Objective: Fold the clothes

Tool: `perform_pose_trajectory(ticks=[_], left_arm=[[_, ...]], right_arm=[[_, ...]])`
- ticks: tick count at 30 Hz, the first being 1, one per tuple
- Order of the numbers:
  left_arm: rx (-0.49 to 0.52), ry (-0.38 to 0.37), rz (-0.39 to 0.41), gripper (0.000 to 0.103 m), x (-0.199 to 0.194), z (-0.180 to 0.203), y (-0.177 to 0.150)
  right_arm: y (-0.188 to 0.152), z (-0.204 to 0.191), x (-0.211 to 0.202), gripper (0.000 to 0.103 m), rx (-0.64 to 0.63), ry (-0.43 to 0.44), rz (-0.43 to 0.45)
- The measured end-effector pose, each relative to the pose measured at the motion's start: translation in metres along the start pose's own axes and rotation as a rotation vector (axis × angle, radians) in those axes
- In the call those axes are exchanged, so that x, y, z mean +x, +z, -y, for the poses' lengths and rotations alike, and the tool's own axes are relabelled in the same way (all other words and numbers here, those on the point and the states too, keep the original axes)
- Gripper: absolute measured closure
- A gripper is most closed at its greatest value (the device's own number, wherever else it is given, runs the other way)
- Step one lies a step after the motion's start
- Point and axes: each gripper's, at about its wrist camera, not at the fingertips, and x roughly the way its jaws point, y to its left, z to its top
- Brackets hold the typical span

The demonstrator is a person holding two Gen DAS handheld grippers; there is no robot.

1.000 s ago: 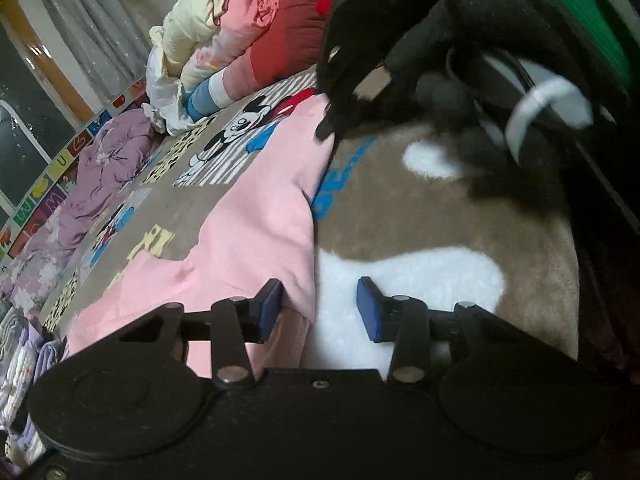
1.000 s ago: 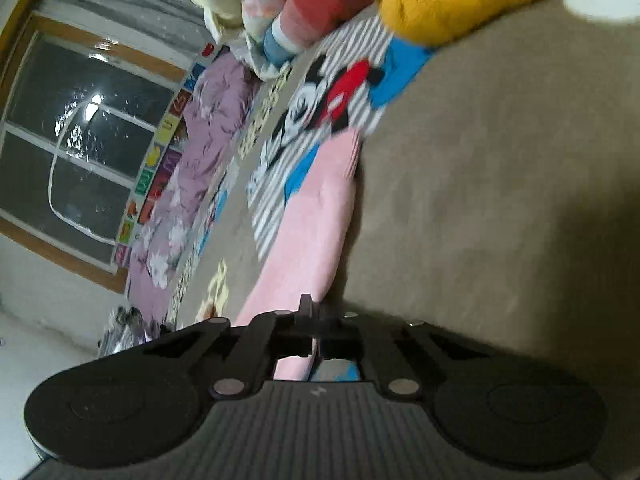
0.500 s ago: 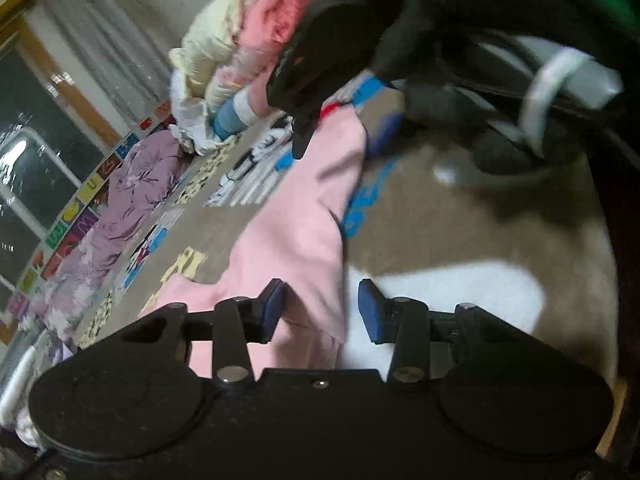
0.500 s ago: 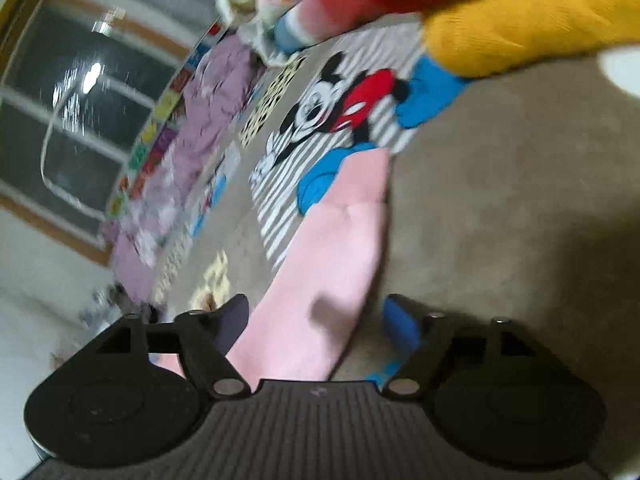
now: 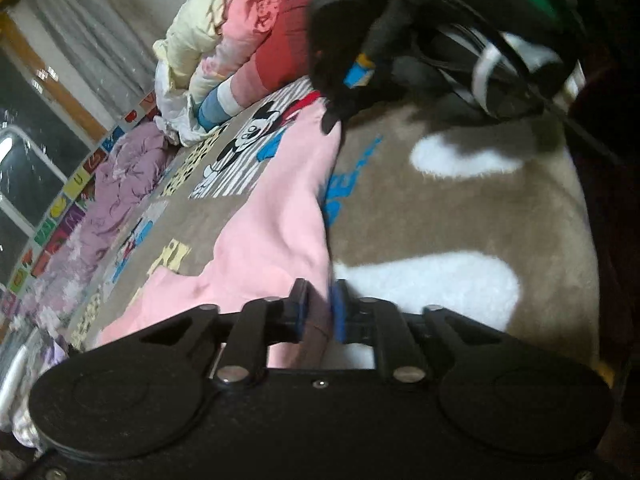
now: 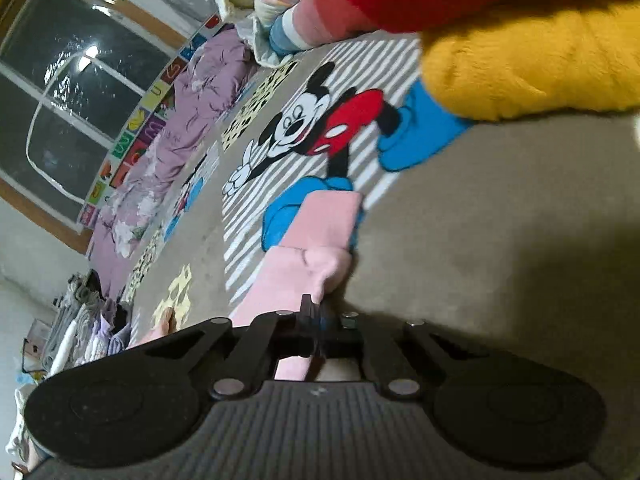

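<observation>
Your left gripper (image 5: 319,309) pinches the near edge of the soft pink garment (image 5: 276,236) stretched across the plush rug (image 5: 460,216); your right gripper (image 6: 316,322) clamps its far cuffed end. Thick fleece could slip from either pinch, or drag on the pile and bunch.

We see a soft, matt pink cloth garment (image 5: 276,236) on a plush, fuzzy blanket (image 5: 460,216); the left gripper (image 5: 320,312) is matt black plastic.
</observation>
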Motion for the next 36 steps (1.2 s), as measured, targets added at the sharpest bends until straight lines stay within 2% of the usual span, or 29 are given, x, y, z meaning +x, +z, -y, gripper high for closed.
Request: perform_pose_trajectory(ticks=[2,3,4,5,6,8,9,10,11,13,18,20,21,23,25,27,31,32,34,35,36], left_arm=[[-0.014,0.001,0.003,0.049,-0.003,-0.002,0.000],[-0.016,0.006,0.006,0.049,-0.004,-0.002,0.000],[-0.014,0.014,0.011,0.049,-0.006,-0.002,-0.001],[-0.014,0.018,0.013,0.049,-0.006,-0.002,-0.001],[-0.017,0.018,0.014,0.049,-0.005,-0.002,-0.001],[-0.030,0.012,0.010,0.049,-0.002,-0.004,-0.001],[-0.048,0.002,0.000,0.049,0.002,-0.005,0.000],[-0.066,-0.009,-0.009,0.049,0.005,-0.006,0.001],[-0.090,-0.026,-0.024,0.050,0.009,-0.008,0.000],[-0.145,-0.072,-0.061,0.050,0.017,-0.015,-0.004],[-0.226,-0.085,-0.019,0.048,-0.001,-0.035,-0.009],[-0.256,-0.085,0.004,0.048,-0.011,-0.043,-0.011],[-0.269,-0.085,0.020,0.048,-0.016,-0.046,-0.012],[-0.280,-0.105,0.046,0.048,-0.022,-0.046,-0.012],[-0.274,-0.117,0.049,0.048,-0.022,-0.042,-0.012],[-0.270,-0.130,0.028,0.048,-0.017,-0.037,-0.013],[-0.297,-0.153,-0.033,0.048,-0.011,-0.029,-0.023],[-0.310,-0.153,-0.038,0.048,-0.010,-0.028,-0.026],[-0.347,-0.162,-0.050,0.048,-0.010,-0.031,-0.031],[-0.362,-0.166,-0.052,0.047,-0.011,-0.032,-0.032],[-0.372,-0.168,-0.054,0.046,-0.013,-0.034,-0.034]], right_arm=[[0.000,0.005,-0.007,0.089,0.031,0.008,0.038],[0.002,0.009,-0.010,0.086,0.055,0.019,0.051],[0.004,0.012,-0.011,0.075,0.071,0.028,0.060],[0.007,0.012,-0.011,0.069,0.074,0.033,0.066],[0.009,0.012,-0.010,0.067,0.071,0.034,0.068],[0.012,0.005,-0.003,0.058,0.045,0.031,0.058],[0.013,0.001,0.003,0.057,0.022,0.032,0.048],[0.014,-0.005,0.009,0.058,-0.014,0.035,0.031],[0.015,-0.010,0.015,0.074,-0.060,0.021,0.016],[0.016,-0.020,0.024,0.093,-0.171,-0.053,0.002],[0.023,-0.024,0.027,0.091,-0.224,-0.090,0.014],[0.022,-0.023,0.010,0.073,-0.190,-0.080,0.069],[0.021,-0.023,0.001,0.069,-0.174,-0.075,0.099],[0.017,-0.026,-0.017,0.068,-0.173,-0.038,0.142],[0.006,-0.039,-0.031,0.067,-0.221,0.030,0.142],[-0.010,-0.060,-0.038,0.068,-0.299,0.129,0.078],[-0.061,-0.096,-0.032,0.070,-0.464,0.303,-0.107],[-0.074,-0.102,-0.028,0.070,-0.505,0.313,-0.148],[-0.091,-0.099,-0.013,0.070,-0.552,0.174,-0.213],[-0.093,-0.088,-0.009,0.084,-0.519,0.115,-0.219],[-0.091,-0.076,-0.013,0.090,-0.463,0.111,-0.194]])
